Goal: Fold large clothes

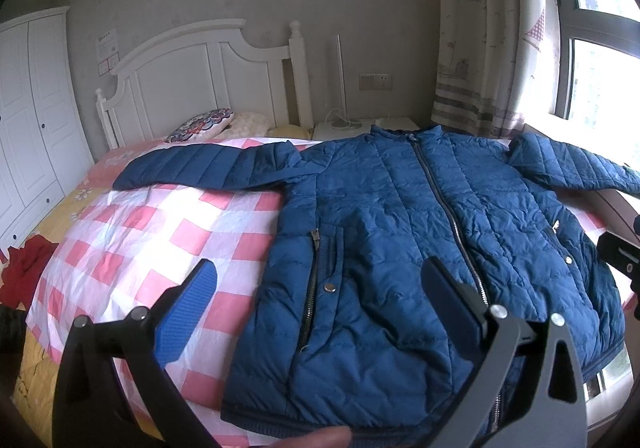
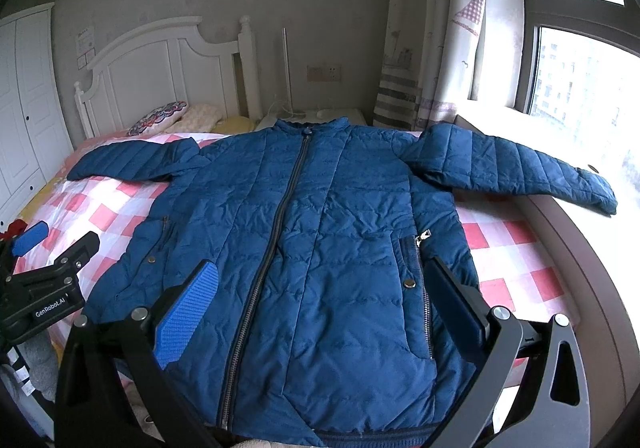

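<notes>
Jacket spread flat, zipped, face up on bed, sleeves out. No fold made yet; everything left. Left tongs and right tongs wide apart, holding nothing.

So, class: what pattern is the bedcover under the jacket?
Pink-and-white check bedcover, clearest in the left wrist view.

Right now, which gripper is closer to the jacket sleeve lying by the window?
Right. The right gripper hovers over the jacket's window-side half, below that sleeve; the left gripper hovers over the opposite half.
</notes>
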`<state>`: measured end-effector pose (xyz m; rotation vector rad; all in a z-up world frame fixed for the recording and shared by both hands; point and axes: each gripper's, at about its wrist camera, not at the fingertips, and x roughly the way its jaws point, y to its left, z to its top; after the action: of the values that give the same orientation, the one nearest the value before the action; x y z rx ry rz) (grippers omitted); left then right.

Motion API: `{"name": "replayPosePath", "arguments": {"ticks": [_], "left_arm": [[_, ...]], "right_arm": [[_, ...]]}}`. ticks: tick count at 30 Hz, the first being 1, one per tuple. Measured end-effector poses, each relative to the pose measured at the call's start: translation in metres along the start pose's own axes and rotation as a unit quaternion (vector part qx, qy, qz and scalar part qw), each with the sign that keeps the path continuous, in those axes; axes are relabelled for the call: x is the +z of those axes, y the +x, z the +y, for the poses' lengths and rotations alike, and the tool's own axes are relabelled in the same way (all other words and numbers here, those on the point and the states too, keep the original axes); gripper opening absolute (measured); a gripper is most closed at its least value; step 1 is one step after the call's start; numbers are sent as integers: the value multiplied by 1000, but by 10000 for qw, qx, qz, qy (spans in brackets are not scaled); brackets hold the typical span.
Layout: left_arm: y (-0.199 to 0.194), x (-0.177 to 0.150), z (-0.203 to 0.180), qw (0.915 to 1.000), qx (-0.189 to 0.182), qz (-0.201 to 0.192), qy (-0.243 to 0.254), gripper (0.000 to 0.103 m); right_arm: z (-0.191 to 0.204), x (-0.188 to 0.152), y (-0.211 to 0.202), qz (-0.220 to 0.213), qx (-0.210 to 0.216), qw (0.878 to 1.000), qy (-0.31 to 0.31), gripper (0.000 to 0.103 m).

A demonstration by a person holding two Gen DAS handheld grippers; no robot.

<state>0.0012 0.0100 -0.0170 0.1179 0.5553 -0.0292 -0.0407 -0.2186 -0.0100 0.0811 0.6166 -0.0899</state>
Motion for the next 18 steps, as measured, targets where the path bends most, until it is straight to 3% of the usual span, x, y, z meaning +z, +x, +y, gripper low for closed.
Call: {"name": "replayPosePath", "arguments": {"ticks": [18], "left_arm": [[0, 0, 0, 10000, -4, 13, 3, 101]], "right_arm": [[0, -1, 2, 31, 28, 10000, 17, 98]]}}
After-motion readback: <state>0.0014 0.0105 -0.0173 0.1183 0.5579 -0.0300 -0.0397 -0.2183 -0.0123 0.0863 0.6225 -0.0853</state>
